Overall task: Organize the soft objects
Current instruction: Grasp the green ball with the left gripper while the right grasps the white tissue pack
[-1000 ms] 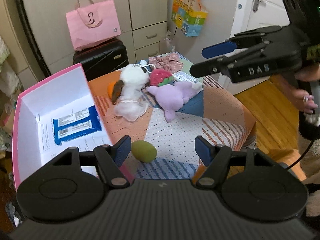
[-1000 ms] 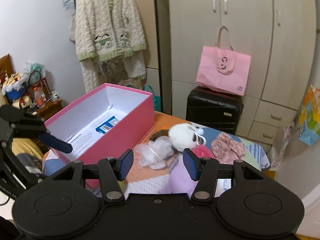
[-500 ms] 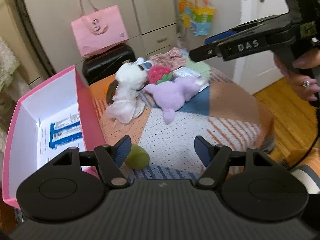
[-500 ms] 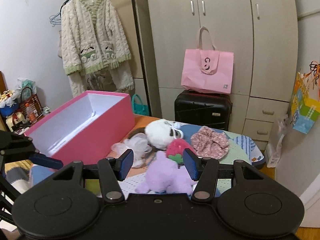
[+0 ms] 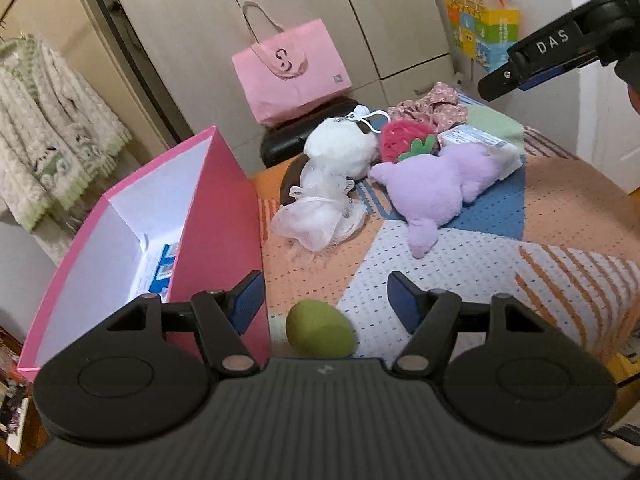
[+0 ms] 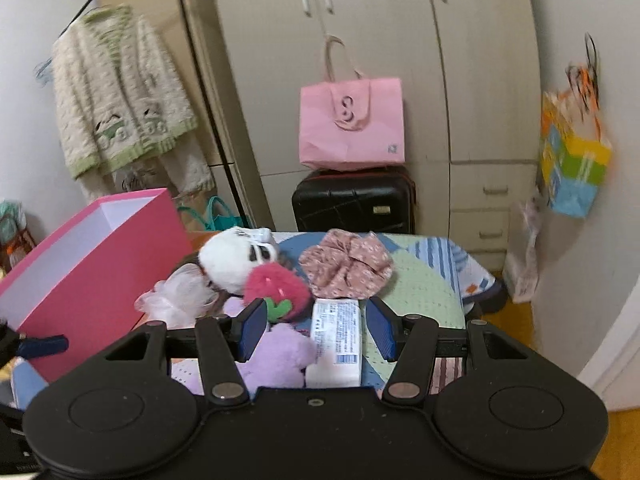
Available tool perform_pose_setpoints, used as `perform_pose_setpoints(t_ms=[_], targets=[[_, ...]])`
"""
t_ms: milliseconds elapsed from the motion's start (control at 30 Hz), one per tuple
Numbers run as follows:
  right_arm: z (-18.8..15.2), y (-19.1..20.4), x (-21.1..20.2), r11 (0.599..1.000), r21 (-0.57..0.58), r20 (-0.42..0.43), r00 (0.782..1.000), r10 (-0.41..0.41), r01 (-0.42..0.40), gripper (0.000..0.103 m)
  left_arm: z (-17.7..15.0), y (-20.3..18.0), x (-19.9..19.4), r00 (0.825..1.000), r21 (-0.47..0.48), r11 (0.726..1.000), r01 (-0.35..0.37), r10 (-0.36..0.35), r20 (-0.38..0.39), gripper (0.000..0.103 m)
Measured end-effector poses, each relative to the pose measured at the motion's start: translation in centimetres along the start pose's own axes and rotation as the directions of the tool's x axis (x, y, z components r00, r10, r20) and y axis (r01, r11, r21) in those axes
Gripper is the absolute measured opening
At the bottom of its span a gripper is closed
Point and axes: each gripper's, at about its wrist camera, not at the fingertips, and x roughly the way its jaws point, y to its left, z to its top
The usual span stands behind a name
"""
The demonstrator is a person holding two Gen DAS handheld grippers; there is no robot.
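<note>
Soft toys lie on a patchwork-covered table [image 5: 460,264]: a purple plush [image 5: 436,188] [image 6: 276,360], a white plush dog [image 5: 340,148] [image 6: 232,254], a red strawberry plush [image 5: 404,140] [image 6: 276,286], a floral scrunchie [image 6: 346,268], white gauze fabric [image 5: 316,216] and a green egg-shaped toy [image 5: 320,330]. An open pink box [image 5: 216,216] [image 6: 96,256] stands at the left. My left gripper [image 5: 326,300] is open and empty just above the green egg. My right gripper [image 6: 316,324] is open and empty above the purple plush and a white packet [image 6: 338,338].
A pink tote bag [image 6: 352,120] sits on a black suitcase [image 6: 354,200] behind the table, before beige wardrobes. A knitted cardigan [image 6: 120,92] hangs at the left. A colourful bag [image 6: 576,168] hangs on the right wall. Blue-and-white packets [image 5: 162,272] lie inside the box.
My left gripper has dropped lower and nearer the table, swinging right of the box. My right gripper has moved right and forward over the toys. Both stay open.
</note>
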Motion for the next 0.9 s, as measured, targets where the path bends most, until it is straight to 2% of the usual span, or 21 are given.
perform_pose_setpoints(t_ms=[100,200,267,300,400,500,667,900], targets=[[-0.3,-0.9,0.9,1.000,0.027,-0.005,1.000,-0.011,0.011,0.060,-0.3,-0.8,0.2,0.999,-0.004,0.999,-0.049,0.049,0.004,0.064],[-0.5,-1.3,1.8,0.999,0.044,-0.017,1.000,-0.012,0.013,0.060,-0.8,-1.1,0.7,0.998,-0.049,0.998,-0.047,0.045,-0.043,0.059],[-0.6,-1.6,2.4,0.998,0.051,-0.030,0.999,-0.020,0.022,0.060,-1.1,-1.2,1.1,0.997,-0.071,0.997,-0.041,0.036,-0.063,0.059],[-0.7,-1.7,2.7,0.998,0.052,-0.036,0.999,-0.024,0.026,0.060,-1.2,-1.1,1.3,0.996,-0.079,0.995,-0.059,0.054,-0.070,0.059],[-0.7,-2.1,3.5,0.998,0.053,-0.051,0.998,-0.029,0.032,0.056,-1.5,-1.0,2.0,0.993,-0.104,0.990,-0.094,0.085,-0.086,0.059],[-0.6,-2.4,4.4,0.998,0.043,-0.071,0.997,-0.033,0.036,0.047,-1.9,-0.9,2.6,0.993,-0.151,0.986,-0.070,0.055,-0.105,0.060],[-0.8,-2.1,5.6,1.000,0.026,-0.107,0.994,-0.015,0.017,0.042,-2.6,-0.9,2.5,0.995,-0.177,0.981,-0.083,0.071,-0.077,0.059],[-0.9,-1.6,7.2,1.000,0.007,-0.149,0.989,-0.003,0.004,0.044,-2.5,-0.3,2.9,0.992,-0.204,0.972,-0.119,0.107,-0.069,0.038]])
